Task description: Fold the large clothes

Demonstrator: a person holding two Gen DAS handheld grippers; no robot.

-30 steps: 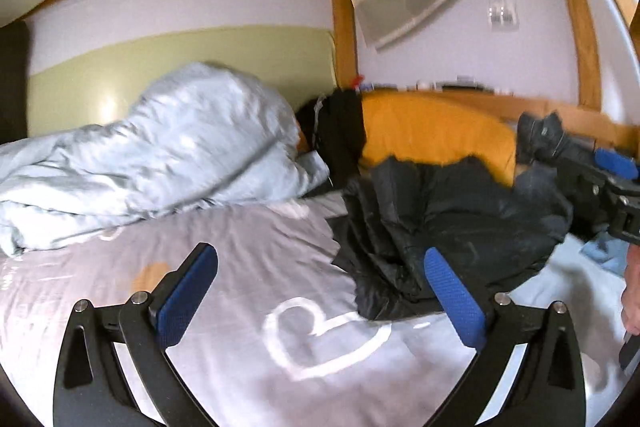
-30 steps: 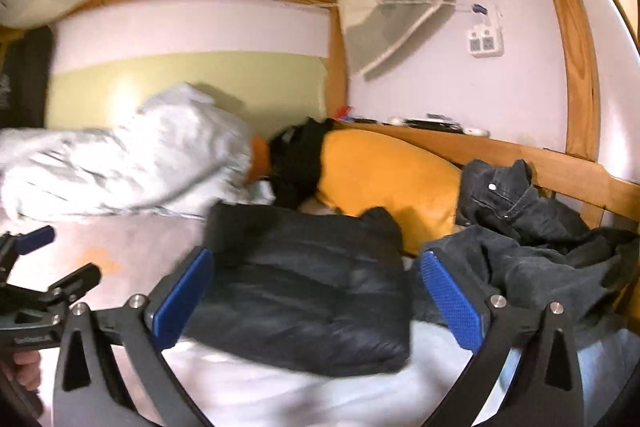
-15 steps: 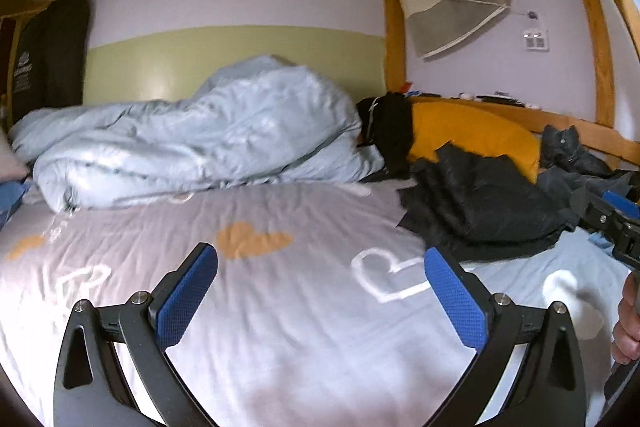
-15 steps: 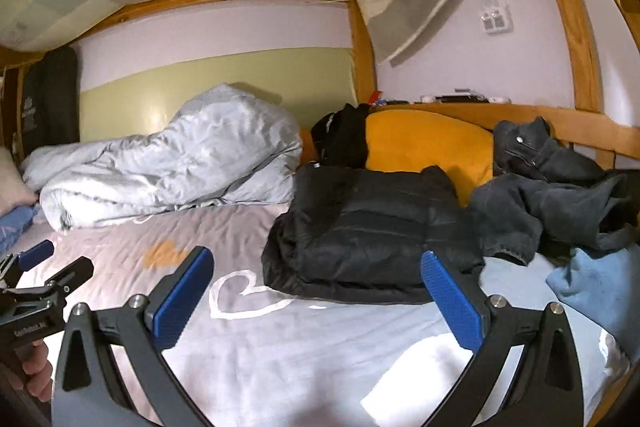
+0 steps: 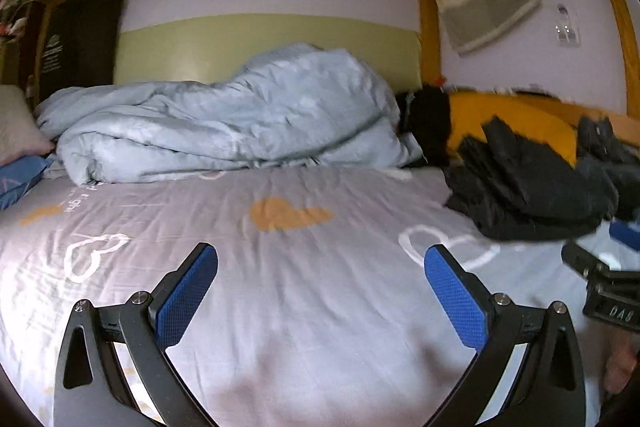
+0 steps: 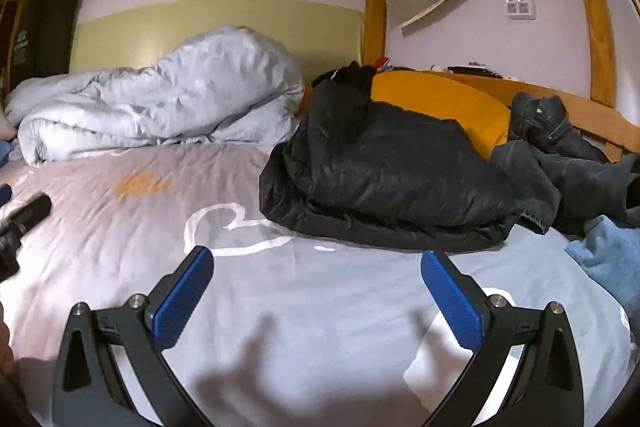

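Left wrist: left gripper point(image 5: 320, 287) jaws apart, empty, over the grey heart-print bed sheet point(image 5: 280, 267); black puffer jacket point(image 5: 528, 187) lies bunched at the bed's far right edge, by the orange pillow point(image 5: 516, 119). Right wrist: right gripper point(image 6: 316, 291) spread, holding nothing, facing the jacket, which looks roughly doubled over, dark jeans point(image 6: 560, 163) heaped beside it, light-blue duvet point(image 6: 160, 99) along the wall under a wooden bunk frame point(image 6: 588, 7).
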